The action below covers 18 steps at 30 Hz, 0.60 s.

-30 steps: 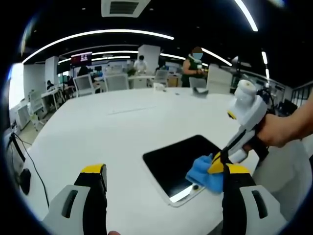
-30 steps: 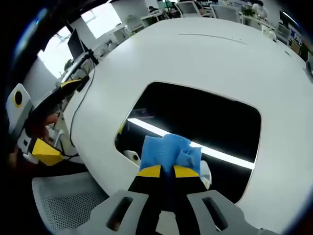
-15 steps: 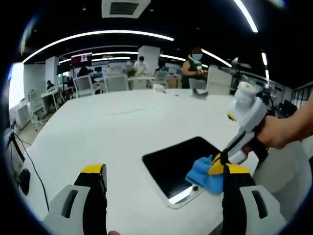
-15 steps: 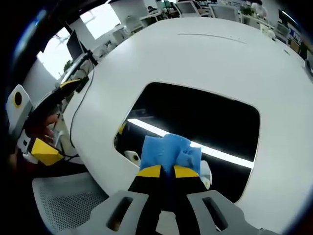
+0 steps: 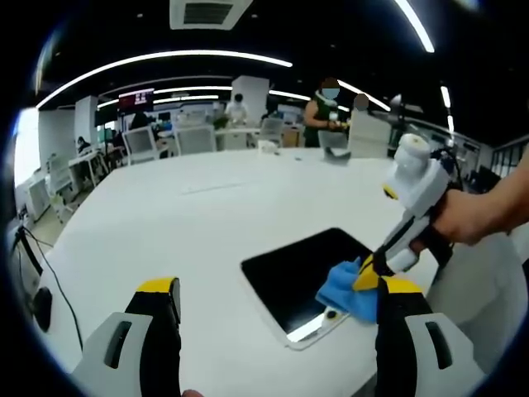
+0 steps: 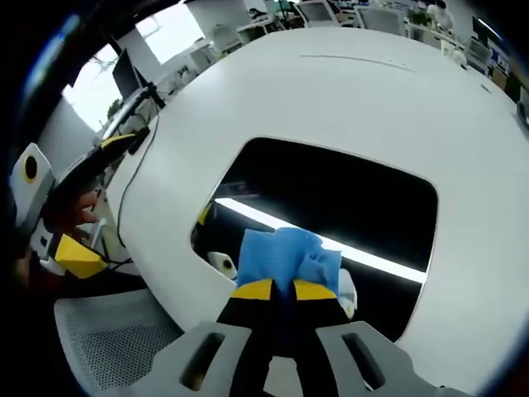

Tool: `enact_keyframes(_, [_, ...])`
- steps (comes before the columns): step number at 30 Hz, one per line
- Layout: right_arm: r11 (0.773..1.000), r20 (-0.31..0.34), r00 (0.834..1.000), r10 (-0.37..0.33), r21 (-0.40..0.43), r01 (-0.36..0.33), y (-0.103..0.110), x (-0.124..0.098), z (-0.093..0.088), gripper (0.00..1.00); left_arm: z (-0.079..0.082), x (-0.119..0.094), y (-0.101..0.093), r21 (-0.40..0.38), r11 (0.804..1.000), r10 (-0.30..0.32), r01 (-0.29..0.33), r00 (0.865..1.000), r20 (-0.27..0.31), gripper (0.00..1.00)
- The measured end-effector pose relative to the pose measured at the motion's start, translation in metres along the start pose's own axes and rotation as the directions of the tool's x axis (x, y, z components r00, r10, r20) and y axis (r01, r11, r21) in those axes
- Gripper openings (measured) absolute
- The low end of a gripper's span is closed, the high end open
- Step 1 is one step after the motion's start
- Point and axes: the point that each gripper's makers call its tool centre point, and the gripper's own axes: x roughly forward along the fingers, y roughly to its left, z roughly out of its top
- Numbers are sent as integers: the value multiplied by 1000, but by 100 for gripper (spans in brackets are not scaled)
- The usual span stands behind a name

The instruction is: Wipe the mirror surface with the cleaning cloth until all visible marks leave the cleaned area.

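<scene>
one mirror | one cloth clamped by right hand-held gripper | left hand-held gripper apart

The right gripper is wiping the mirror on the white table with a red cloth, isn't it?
Not quite: the cloth is blue, not red. The right gripper view shows it pinched between the right gripper jaws and pressed onto the mirror, which lies flat on the white table. The left gripper view shows the same blue cloth at the mirror's near edge.

Dark rectangular mirror flat on table, blue cloth on it
</scene>
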Motion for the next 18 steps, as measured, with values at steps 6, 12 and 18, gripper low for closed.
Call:
enact_keyframes(6, [1000,-1,1000,-8,-4,8,-3,2,5,2,4,0,-1,-3,1000,-1,1,1000,14,99])
enact_keyframes(12, [1000,0,1000,-13,-5,13,-6,3,9,2,3,1,-3,-2,1000,-4,4,1000,13,99])
enact_keyframes(18, [1000,2,1000,-20,-4,20,-9,5,17,2,0,0,-2,-8,1000,-1,1,1000,9,99])
